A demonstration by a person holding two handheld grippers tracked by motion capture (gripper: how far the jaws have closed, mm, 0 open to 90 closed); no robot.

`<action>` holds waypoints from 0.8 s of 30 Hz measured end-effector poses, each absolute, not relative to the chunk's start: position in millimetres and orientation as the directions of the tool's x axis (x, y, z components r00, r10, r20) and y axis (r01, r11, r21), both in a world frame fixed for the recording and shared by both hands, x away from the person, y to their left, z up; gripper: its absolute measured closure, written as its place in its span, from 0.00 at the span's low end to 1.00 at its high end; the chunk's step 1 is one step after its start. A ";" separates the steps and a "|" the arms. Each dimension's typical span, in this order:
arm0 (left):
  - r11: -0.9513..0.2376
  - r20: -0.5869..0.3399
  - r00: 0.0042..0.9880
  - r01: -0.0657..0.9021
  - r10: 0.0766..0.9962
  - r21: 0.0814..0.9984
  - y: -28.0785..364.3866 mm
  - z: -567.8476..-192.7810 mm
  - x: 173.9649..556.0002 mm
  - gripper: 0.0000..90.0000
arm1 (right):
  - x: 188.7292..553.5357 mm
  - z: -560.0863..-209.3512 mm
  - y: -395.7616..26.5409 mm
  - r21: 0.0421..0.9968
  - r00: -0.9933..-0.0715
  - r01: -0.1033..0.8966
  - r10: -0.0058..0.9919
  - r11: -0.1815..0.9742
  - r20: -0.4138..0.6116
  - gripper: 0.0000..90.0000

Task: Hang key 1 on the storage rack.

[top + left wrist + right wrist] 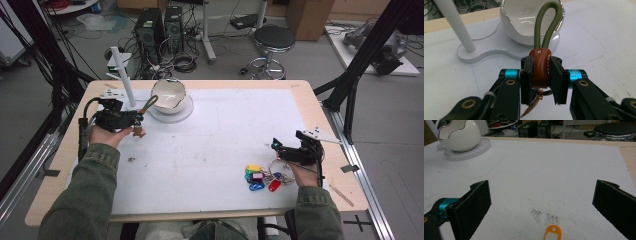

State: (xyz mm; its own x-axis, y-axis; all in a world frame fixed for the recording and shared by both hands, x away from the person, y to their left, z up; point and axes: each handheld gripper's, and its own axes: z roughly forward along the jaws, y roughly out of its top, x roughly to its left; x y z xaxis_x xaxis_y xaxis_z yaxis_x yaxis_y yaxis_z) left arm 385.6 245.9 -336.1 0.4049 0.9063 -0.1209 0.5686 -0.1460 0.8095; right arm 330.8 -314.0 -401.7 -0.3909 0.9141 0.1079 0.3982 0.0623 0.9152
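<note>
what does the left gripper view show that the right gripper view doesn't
Left gripper view: the left claw shut on a brown leather fob with a green cord loop, plus a white post.

Right gripper view: the right claw open over the mat, an orange key tag below it, and a stool.

Both: the white egg-shaped bowl on its white base.

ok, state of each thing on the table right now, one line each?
Left hand-held gripper: shut on the brown leather keychain with the olive cord loop.
Brown leather keychain with olive cord loop: clamped, held off the mat, loop pointing toward the bowl.
Right hand-held gripper: open, nothing between its pads.
White eggshell-shaped ceramic bowl: upright on its round base.
Bunch of coloured plastic key tags: lying flat on the mat.
</note>
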 end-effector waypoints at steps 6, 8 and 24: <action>-0.106 -0.110 0.327 0.578 0.938 0.809 274.4 -328.4 386.8 0.80 | 331.3 -401.9 -313.3 0.914 -0.390 0.400 0.914 0.063 0.108 0.01; -0.100 -0.107 0.312 0.580 0.944 0.809 281.4 -325.5 386.6 0.80 | 331.2 -401.8 -313.5 0.914 -0.388 0.401 0.916 0.062 0.108 0.01; -0.033 -0.132 0.231 0.596 0.964 0.802 330.2 -305.0 393.9 0.80 | 331.8 -402.1 -313.8 0.912 -0.386 0.405 0.916 0.065 0.106 0.01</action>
State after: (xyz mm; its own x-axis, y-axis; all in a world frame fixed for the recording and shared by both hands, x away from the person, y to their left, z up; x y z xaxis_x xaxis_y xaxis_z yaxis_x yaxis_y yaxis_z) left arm 393.9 330.2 -305.0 0.2307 0.9640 -0.1319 0.5959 -0.0328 0.8024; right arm 331.8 -313.8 -402.1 -0.3858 0.9164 0.1063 0.4055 0.0649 0.9118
